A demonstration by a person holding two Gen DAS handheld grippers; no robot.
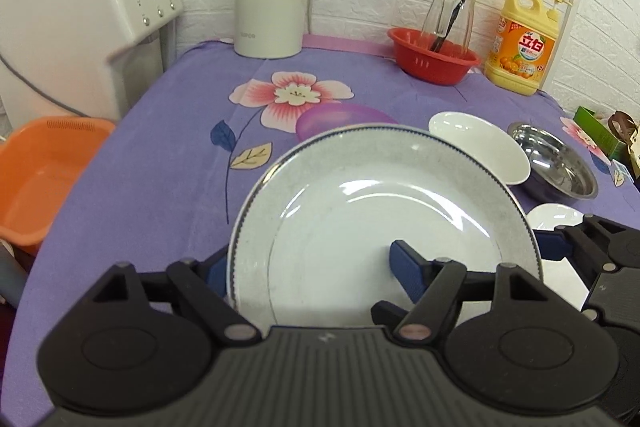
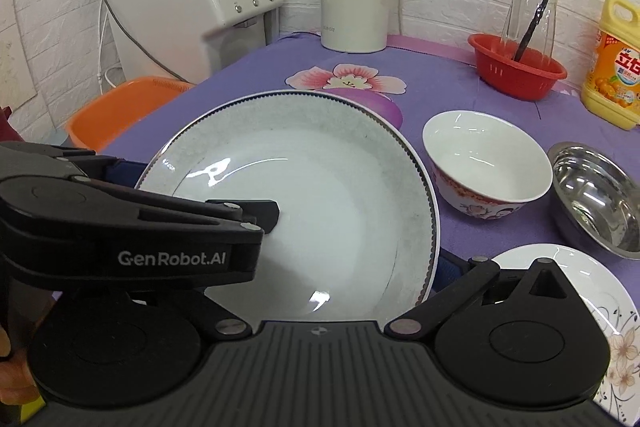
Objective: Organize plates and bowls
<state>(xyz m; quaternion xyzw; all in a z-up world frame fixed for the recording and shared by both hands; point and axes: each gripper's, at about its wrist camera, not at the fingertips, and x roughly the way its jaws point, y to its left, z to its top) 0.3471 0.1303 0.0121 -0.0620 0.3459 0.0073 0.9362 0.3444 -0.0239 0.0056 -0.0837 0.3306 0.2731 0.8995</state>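
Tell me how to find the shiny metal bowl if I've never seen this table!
Start at the purple flowered tablecloth and find the yellow dish soap bottle by the white brick wall. Nearer to you than the bottle sits the round stainless steel bowl, right beside a white ceramic bowl with a red patterned outside. It is the only silvery, mirror-like dish; all the others are white.

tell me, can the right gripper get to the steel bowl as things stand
Probably not yet: the right gripper is at the big plate's rim, shared with the left gripper. The steel bowl itself sits uncovered.
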